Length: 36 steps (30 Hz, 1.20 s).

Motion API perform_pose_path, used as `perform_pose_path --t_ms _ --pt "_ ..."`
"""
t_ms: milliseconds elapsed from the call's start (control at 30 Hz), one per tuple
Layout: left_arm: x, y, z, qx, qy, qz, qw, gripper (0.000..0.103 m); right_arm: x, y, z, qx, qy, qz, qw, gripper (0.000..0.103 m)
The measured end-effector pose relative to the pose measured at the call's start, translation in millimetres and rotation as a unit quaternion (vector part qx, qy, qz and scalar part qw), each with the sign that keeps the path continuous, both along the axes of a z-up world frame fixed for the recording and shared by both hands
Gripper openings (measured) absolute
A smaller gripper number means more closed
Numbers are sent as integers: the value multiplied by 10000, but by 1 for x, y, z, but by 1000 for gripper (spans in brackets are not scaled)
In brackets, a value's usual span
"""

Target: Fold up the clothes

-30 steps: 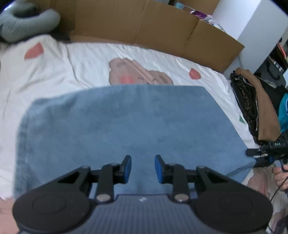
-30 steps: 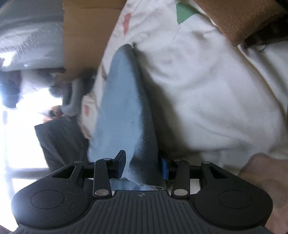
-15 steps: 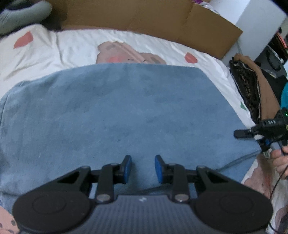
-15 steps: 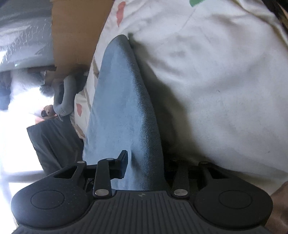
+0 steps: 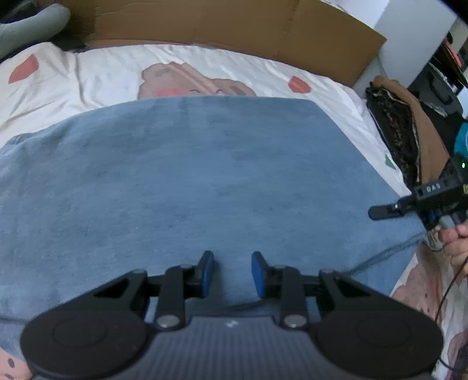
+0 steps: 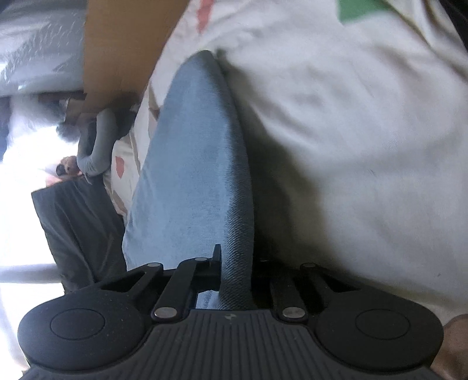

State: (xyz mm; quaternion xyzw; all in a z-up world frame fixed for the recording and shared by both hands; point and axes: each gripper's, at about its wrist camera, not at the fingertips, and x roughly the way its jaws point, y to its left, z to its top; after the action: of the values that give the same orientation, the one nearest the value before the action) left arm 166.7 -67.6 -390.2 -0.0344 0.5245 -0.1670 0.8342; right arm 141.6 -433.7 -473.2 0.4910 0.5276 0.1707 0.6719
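Blue denim garment (image 5: pixel 199 181) lying crosswise, flat

Blue denim-like cloth (image 5: pixel 190 181) spread flat on white printed bedsheet (image 5: pixel 96 73). Behind at twelve o'clock, brown cardboard panel (image 5: pixel 222 26); at two o'clock, brown and dark patterned garment pile (image 5: pixel 409 128) beside the sheet's edge.

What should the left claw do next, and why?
Probably lower the left claw and close it on the near edge of the blue garment. Its jaws hang open above the cloth with nothing between them, while the right claw is closing on the garment's fold, so only one side is gripped.
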Motion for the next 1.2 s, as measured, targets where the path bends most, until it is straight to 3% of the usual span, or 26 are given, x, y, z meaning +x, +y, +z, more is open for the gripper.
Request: perform_pose_path --t_ms 200,433,567,667,1033,1200 --pt "1 -6 8 -187 -8 -40 9998 30 -2 -7 28 46 -447 19 9990 6" --pt "0 -9 21 -437 -67 -67 9990 29 -16 -20 41 28 -348 -166 9993 6" --pt "-2 -13 17 -382 -3 -115 9992 17 -28 -28 50 -16 -285 -219 9994 6" --pt "-5 -14 7 -351 204 10 9992 10 -33 -32 48 -67 -168 -215 9996 7" --pt "-18 -20 -12 -16 368 -72 9993 6 -30 -17 48 -612 -68 113 9980 10" --pt "-27 -20 -9 -47 620 -233 9978 6 -39 -29 26 -463 229 -264 9983 16"
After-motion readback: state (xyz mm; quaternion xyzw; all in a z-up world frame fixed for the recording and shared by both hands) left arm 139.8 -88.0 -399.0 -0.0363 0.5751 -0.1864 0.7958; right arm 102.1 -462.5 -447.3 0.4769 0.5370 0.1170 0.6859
